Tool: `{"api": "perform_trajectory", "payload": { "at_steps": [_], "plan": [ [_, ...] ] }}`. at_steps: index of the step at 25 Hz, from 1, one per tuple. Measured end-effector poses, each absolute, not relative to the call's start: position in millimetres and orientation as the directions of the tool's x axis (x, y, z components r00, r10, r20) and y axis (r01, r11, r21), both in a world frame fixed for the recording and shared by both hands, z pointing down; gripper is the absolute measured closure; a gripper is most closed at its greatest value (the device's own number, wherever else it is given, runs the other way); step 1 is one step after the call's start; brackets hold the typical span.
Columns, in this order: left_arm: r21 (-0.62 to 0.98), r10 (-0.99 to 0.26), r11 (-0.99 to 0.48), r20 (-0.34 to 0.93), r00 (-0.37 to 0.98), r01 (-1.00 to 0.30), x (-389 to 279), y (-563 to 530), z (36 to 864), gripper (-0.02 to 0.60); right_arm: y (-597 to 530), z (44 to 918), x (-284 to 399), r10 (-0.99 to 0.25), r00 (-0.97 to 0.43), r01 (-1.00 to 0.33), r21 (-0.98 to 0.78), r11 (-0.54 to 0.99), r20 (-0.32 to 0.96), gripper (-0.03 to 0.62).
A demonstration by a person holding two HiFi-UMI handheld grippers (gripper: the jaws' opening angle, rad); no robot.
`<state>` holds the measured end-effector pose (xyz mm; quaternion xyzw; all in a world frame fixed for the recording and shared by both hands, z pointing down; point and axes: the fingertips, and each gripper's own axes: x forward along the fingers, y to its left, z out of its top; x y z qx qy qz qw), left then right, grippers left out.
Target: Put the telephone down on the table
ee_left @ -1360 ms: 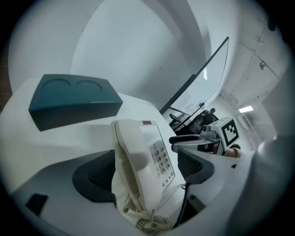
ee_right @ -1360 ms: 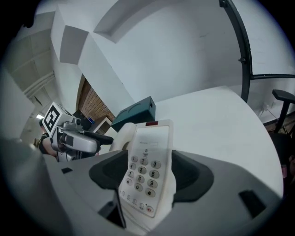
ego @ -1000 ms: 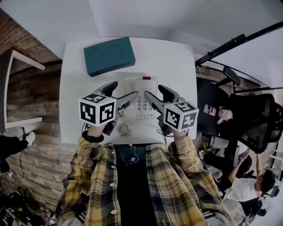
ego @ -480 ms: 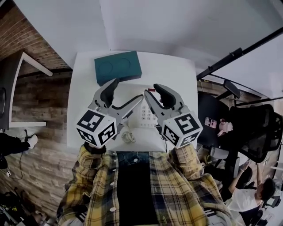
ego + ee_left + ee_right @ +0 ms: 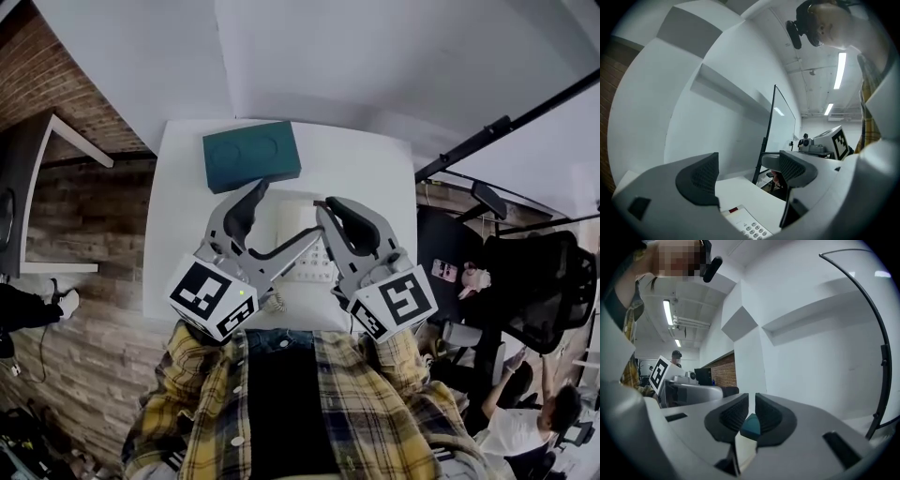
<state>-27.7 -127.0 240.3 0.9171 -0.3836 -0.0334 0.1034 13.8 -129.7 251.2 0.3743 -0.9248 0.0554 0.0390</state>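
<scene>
The white keypad telephone (image 5: pixel 745 222) rests on the white table (image 5: pixel 366 173), so the task looks done: above it the left gripper (image 5: pixel 747 171) gapes empty, and the right gripper (image 5: pixel 751 413) has just been closing, its jaws nearly together on nothing.

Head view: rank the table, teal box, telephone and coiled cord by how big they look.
1. table
2. teal box and telephone: look alike; the telephone is partly hidden, so not ranked
3. coiled cord

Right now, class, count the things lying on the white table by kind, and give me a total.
Telephone: 1
Teal box: 1
Total: 2
</scene>
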Motion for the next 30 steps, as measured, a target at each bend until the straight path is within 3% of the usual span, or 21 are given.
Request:
{"api": "perform_trajectory", "payload": {
  "at_steps": [6, 7, 8, 9, 19, 30],
  "plan": [
    [0.204, -0.693, -0.704, 0.015, 0.721, -0.681, -20.3, -120.8, 242.6, 0.210, -124.0, 252.9, 19.2, -0.700, -0.707, -0.707, -0.081, 0.702, 0.105, 0.546],
    [0.188, -0.700, -0.699, 0.015, 0.714, -0.690, -20.8, -119.6, 243.0, 0.280, -122.5, 253.0, 20.1, -0.700, -0.707, -0.707, -0.085, 0.702, 0.101, 0.548],
    [0.171, -0.708, -0.694, 0.014, 0.706, -0.699, -21.6, -118.2, 243.4, 0.416, -120.8, 252.9, 20.5, -0.700, -0.708, -0.706, -0.089, 0.702, 0.097, 0.548],
    [0.156, -0.712, -0.692, 0.014, 0.702, -0.704, -21.8, -116.8, 244.1, 0.478, -119.2, 252.8, 20.5, -0.699, -0.710, -0.705, -0.095, 0.703, 0.092, 0.548],
    [0.148, -0.673, -0.729, 0.022, 0.739, -0.668, -14.7, -106.9, 247.9, 0.542, -107.6, 253.6, 15.5, -0.683, -0.727, -0.686, -0.094, 0.721, 0.073, 0.560],
    [0.141, -0.671, -0.734, -0.003, 0.742, -0.664, -15.3, -102.2, 246.6, 0.566, -101.9, 255.5, 11.5, -0.666, -0.741, -0.671, -0.080, 0.737, 0.080, 0.569]
  ]
}}
